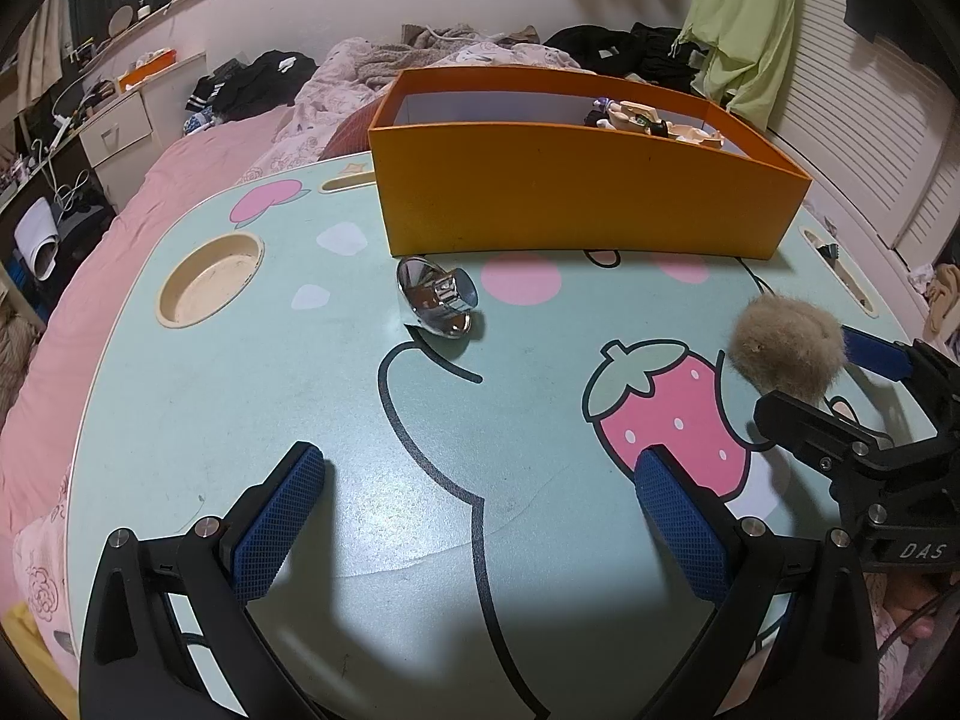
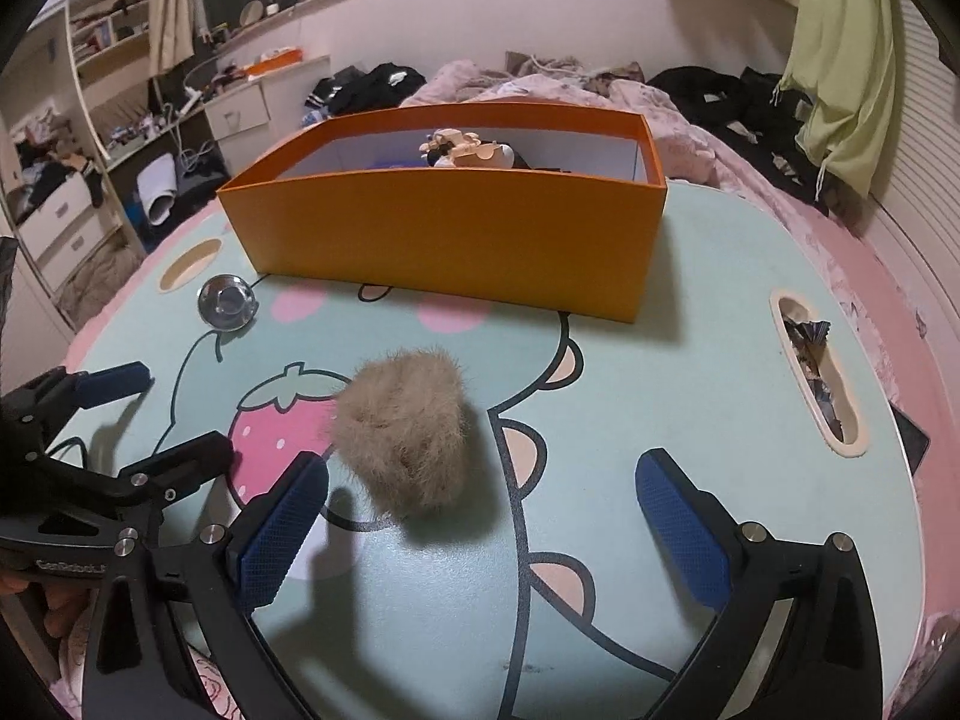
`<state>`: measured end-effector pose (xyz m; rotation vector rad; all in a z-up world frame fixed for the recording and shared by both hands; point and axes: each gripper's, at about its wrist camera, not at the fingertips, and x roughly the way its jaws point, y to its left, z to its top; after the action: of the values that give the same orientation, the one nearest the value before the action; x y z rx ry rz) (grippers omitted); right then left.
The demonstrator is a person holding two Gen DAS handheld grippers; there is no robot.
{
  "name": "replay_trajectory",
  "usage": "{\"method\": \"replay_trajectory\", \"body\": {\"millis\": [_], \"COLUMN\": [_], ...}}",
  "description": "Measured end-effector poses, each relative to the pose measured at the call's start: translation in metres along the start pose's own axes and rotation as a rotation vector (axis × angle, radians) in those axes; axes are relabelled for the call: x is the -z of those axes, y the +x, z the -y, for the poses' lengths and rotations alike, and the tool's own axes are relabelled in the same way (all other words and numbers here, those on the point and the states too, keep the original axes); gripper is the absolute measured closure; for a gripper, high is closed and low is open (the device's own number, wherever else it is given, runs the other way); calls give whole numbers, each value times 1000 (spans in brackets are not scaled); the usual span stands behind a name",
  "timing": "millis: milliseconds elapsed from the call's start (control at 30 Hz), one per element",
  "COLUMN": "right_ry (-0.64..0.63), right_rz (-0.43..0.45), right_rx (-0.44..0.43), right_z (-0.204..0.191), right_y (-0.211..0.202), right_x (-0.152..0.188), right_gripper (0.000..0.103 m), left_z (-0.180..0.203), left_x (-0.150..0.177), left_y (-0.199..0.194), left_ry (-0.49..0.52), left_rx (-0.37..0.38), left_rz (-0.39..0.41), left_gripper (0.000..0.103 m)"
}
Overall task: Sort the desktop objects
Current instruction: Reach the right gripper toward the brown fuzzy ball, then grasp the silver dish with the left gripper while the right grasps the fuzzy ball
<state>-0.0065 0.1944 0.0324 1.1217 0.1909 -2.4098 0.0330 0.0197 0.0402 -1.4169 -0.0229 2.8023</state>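
Both jaws stand wide and empty. Right gripper (image 2: 480, 534) hovers just short of a fluffy tan pompom (image 2: 401, 429) lying mid-way along the lap table (image 2: 690, 396) — a pickup seems in hand. Left gripper (image 1: 480, 516) hangs idle; a chrome stopper (image 1: 437, 304) waits before the orange box (image 2: 444, 234) at the far edge. Next: close around the fluff, gently.

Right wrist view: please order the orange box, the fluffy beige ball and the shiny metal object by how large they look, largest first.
1. Orange box, clearly the largest.
2. Fluffy beige ball; it lies nearer to the camera, which enlarges it.
3. Shiny metal object, the smallest, lying farther back on the table.
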Motion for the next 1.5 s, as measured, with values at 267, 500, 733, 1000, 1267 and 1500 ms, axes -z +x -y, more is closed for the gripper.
{"method": "replay_trajectory", "body": {"millis": [267,500,733,1000,1267,1500], "right_ry": [-3,-3,-1,-1,9,8], "right_rz": [-1,0,1,1,7,8], "right_rx": [3,2,0,0,-14,-14], "right_z": [2,3,3,3,4,4], "right_y": [1,1,1,0,-2,-3], "right_x": [1,0,0,0,-1,-2], "right_gripper": [0,0,0,0,0,0], "left_z": [-16,-16,0,24,8,14], "left_x": [-13,-53,-48,-23,-11,-8], "left_y": [-7,13,19,-2,8,14], "left_ry": [-63,9,56,81,-16,9], "left_rx": [111,39,137,212,122,45], "left_rz": [34,55,46,44,27,11], "left_gripper": [0,20,72,71,14,7]}}
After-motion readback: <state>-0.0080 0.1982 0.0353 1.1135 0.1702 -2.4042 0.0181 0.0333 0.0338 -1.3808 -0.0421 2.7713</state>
